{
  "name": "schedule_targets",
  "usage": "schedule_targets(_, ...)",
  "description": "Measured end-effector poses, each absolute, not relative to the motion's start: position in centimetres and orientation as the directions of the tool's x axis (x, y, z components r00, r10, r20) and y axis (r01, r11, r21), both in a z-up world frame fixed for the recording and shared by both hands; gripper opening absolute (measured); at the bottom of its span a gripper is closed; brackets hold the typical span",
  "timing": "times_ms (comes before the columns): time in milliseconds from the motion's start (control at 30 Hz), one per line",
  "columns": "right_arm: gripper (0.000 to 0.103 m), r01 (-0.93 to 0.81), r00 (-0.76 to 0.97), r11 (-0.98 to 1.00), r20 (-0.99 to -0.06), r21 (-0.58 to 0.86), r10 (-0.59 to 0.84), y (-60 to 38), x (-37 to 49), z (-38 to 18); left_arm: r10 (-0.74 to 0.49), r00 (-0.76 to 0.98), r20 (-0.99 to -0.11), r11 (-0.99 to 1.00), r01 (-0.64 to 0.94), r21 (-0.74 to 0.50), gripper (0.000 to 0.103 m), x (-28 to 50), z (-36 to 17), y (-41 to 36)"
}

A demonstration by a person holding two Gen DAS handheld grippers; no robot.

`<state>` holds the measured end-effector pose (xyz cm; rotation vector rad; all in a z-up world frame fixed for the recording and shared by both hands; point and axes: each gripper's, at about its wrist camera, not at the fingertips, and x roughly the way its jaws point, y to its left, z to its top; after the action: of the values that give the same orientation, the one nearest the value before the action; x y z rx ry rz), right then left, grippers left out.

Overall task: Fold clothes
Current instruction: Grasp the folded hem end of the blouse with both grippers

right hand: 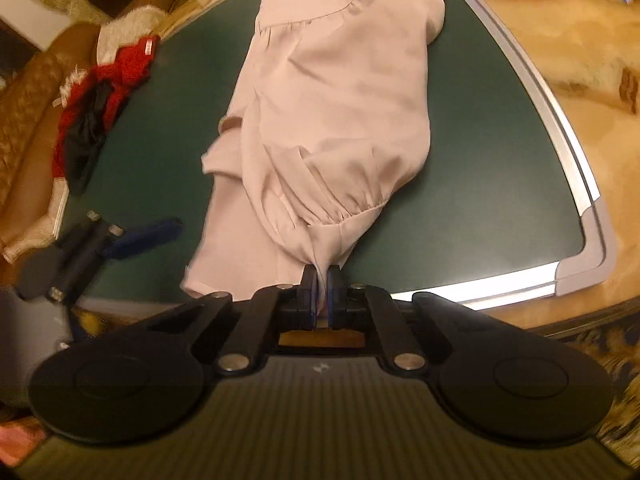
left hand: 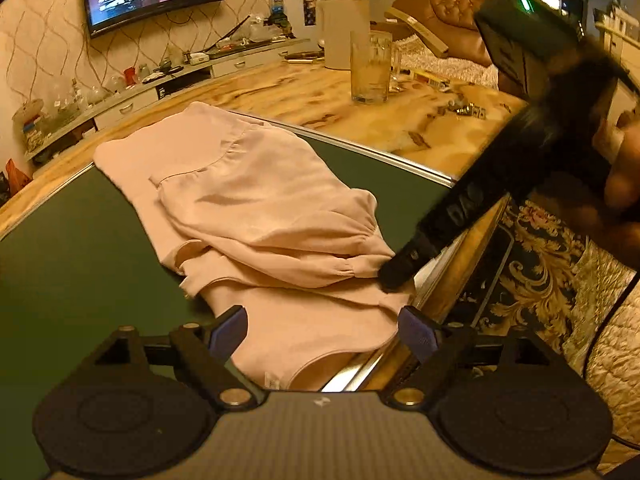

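Observation:
A pale pink blouse (left hand: 260,208) (right hand: 340,100) lies partly folded on a dark green mat (left hand: 60,260) (right hand: 480,160). My right gripper (right hand: 320,280) is shut on the gathered sleeve cuff at the near end of the blouse. In the left wrist view that same gripper (left hand: 396,268) comes in from the right, with its tip on the cuff. My left gripper (left hand: 324,328) stands open over the blouse hem near the mat's edge; its blue pads (left hand: 234,322) straddle the cloth without pressing it. The right wrist view shows it (right hand: 140,238) at the left, beside the blouse.
A red and black garment (right hand: 116,76) lies at the mat's far left edge. On the wooden table (left hand: 400,120) beyond the mat stand a glass mug (left hand: 370,66) and a white kettle (left hand: 346,30). The mat's metal rim (right hand: 576,184) runs close to the blouse. A sofa is alongside.

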<state>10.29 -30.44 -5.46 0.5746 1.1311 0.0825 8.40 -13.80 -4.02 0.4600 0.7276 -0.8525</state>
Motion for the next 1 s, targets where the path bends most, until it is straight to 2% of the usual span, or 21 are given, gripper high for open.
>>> schedule_targets(100, 0.007, 0.259, 0.460, 0.786, -0.787, 0.561, 0.411, -31.5, 11.0, -4.6, -0.506, 0.449, -0.736, 0.561, 0.820, 0.114, 0.087, 8.3, -4.5, -14.8)
schedule_targets(300, 0.007, 0.274, 0.488, 0.709, -0.729, 0.650, 0.480, -32.9, 12.3, -2.4, -0.470, 0.511, -0.720, 0.571, 0.798, 0.193, 0.086, 8.6, -5.2, -16.8)
schedule_targets(367, 0.007, 0.275, 0.494, 0.694, -0.717, 0.666, 0.492, -33.2, 12.7, -1.9, -0.462, 0.521, -0.718, 0.592, 0.784, 0.187, 0.073, 9.3, -5.3, -16.9)
schedule_targets(433, 0.010, 0.258, 0.502, 0.695, -0.708, 0.671, 0.496, -33.4, 12.9, -1.6, -0.468, 0.500, -0.728, 0.628, 0.768, 0.124, 0.032, 10.6, -5.2, -16.5)
schedule_targets(500, 0.015, 0.219, 0.513, 0.705, -0.694, 0.675, 0.505, -33.7, 12.7, -1.3, -0.477, 0.478, -0.737, 0.661, 0.748, 0.058, 0.020, 11.9, -5.1, -15.8)
schedule_targets(533, 0.019, 0.179, 0.515, 0.721, -0.688, 0.670, 0.511, -33.6, 12.6, -1.3, -0.482, 0.481, -0.732, 0.672, 0.739, 0.043, 0.018, 12.2, -4.9, -15.4)
schedule_targets(567, 0.028, 0.123, 0.521, 0.746, -0.683, 0.654, 0.512, -33.5, 12.3, -1.0, -0.488, 0.482, -0.728, 0.681, 0.732, 0.029, 0.017, 12.6, -4.6, -15.0)
schedule_targets(600, 0.040, 0.065, 0.532, 0.777, -0.681, 0.626, 0.504, -33.3, 11.7, -0.7, -0.497, 0.481, -0.723, 0.682, 0.731, 0.017, 0.016, 12.9, -4.3, -14.6)
schedule_targets(633, 0.045, 0.011, 0.549, 0.824, -0.692, 0.566, 0.468, -33.0, 11.1, -0.3, -0.503, 0.482, -0.718, 0.683, 0.730, 0.012, 0.016, 13.2, -4.0, -14.3)
schedule_targets(700, 0.060, -0.109, 0.604, 0.940, -0.729, 0.324, 0.321, -31.4, 9.5, 0.2, -0.505, 0.484, -0.715, 0.682, 0.732, 0.014, 0.016, 13.6, -3.5, -14.0)
schedule_targets(800, 0.072, -0.292, 0.683, 0.954, -0.714, -0.074, 0.154, -28.0, 7.0, -0.8, -0.505, 0.486, -0.714, 0.676, 0.737, 0.023, 0.016, 13.7, -3.1, -13.8)
schedule_targets(900, 0.075, -0.383, 0.721, 0.878, -0.688, -0.286, 0.090, -25.5, 6.2, -2.6, -0.507, 0.481, -0.715, 0.668, 0.744, 0.027, 0.016, 13.7, -2.9, -14.1)
schedule_targets(1000, 0.075, -0.432, 0.738, 0.831, -0.667, -0.350, 0.102, -24.0, 7.1, -4.0, -0.507, 0.477, -0.718, 0.656, 0.754, 0.037, 0.016, 13.4, -2.9, -14.4)
